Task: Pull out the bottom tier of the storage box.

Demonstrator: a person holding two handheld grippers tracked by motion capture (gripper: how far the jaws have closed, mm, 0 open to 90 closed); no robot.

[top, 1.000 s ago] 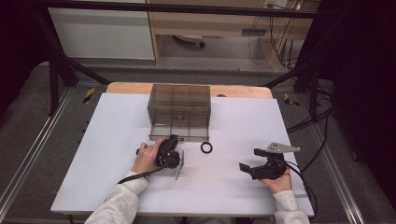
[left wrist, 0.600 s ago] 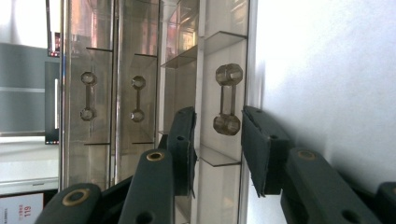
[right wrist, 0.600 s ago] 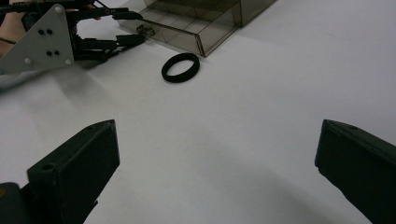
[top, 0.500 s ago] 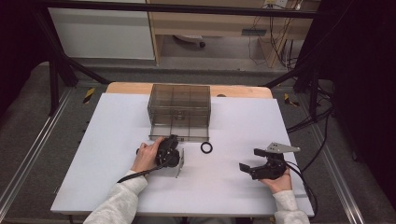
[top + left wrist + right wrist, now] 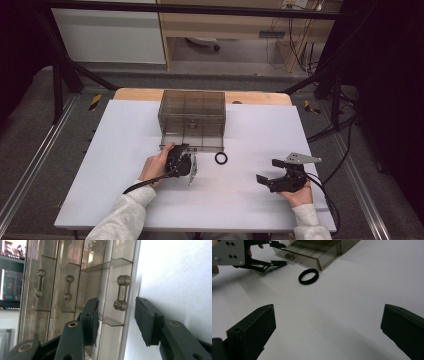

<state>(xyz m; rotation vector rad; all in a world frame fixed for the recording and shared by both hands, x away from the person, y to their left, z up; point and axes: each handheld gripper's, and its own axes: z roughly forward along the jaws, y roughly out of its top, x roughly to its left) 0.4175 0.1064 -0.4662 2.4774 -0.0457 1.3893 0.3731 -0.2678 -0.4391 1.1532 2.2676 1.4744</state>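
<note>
Left gripper (image 5: 186,156) sits at the front of the clear drawer box (image 5: 192,114), whose bottom drawer (image 5: 192,144) is pulled out toward the person. In the left gripper view the drawer handle (image 5: 122,293) lies just ahead of the jaws, in line with the gap between them and apart from both pads. Jaws have just been opening; they stand about half spread with nothing pinched.

Two more handles (image 5: 68,287) show farther along the box front. A black ring (image 5: 221,158) lies on the white table (image 5: 115,150) just right of the left gripper, near the drawer's front corner and clear of it. Nothing stands between jaws and handle.

Right gripper (image 5: 266,178) rests well apart at the table's right side, jaws spread wide over bare table, holding nothing; the ring (image 5: 308,276) lies well ahead of it.
</note>
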